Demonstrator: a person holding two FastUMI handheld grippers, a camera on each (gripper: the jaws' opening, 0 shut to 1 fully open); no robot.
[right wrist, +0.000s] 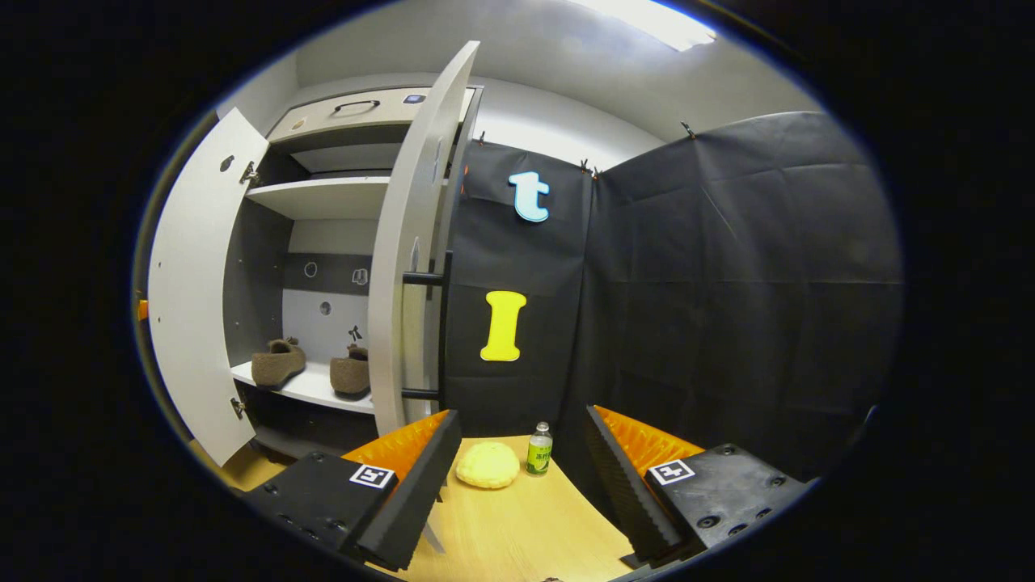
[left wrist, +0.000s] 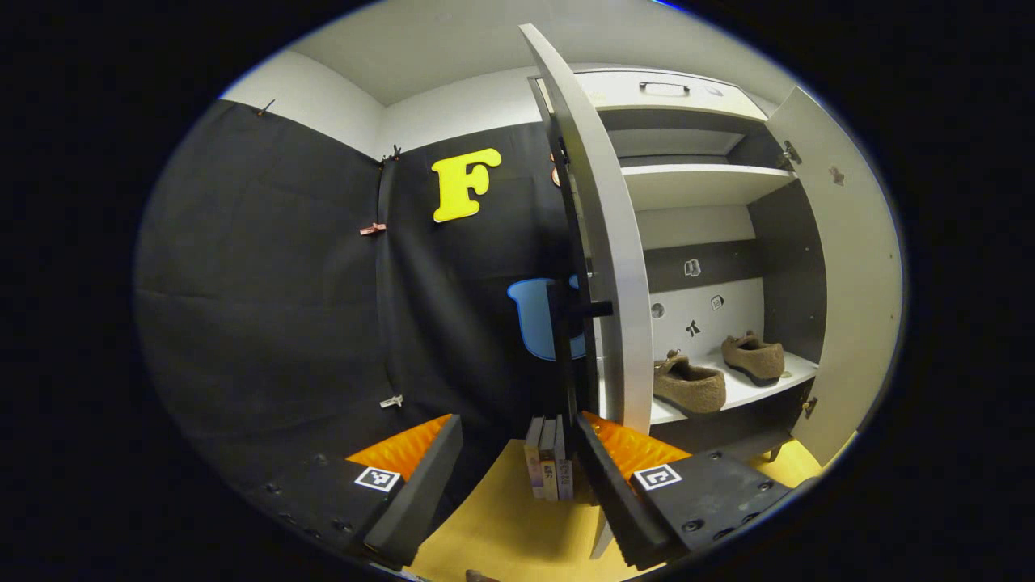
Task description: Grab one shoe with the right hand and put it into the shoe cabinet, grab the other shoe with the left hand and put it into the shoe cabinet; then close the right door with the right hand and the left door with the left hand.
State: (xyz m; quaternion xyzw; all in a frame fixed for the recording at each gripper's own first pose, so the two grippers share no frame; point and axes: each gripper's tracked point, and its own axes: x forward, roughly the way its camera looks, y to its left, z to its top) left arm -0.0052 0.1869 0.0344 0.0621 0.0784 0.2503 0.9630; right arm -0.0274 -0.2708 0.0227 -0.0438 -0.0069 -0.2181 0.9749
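We see even indoor light from above; in the right gripper view a bright ceiling lamp [right wrist: 647, 20] burns out to white glare. The white cabinet doors [left wrist: 602, 242] bow strongly with fisheye distortion toward the edges. The black cloth wall [right wrist: 728, 283] reads dim, and the cabinet's lower recess lies in shadow. Focus is sharp throughout.

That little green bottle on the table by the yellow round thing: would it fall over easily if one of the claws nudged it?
Probably. The bottle stands upright, tall and narrow on the table, so a push near its cap would likely tip it. It looks like smooth plastic, so perhaps slippery. Once down, its round body could roll.
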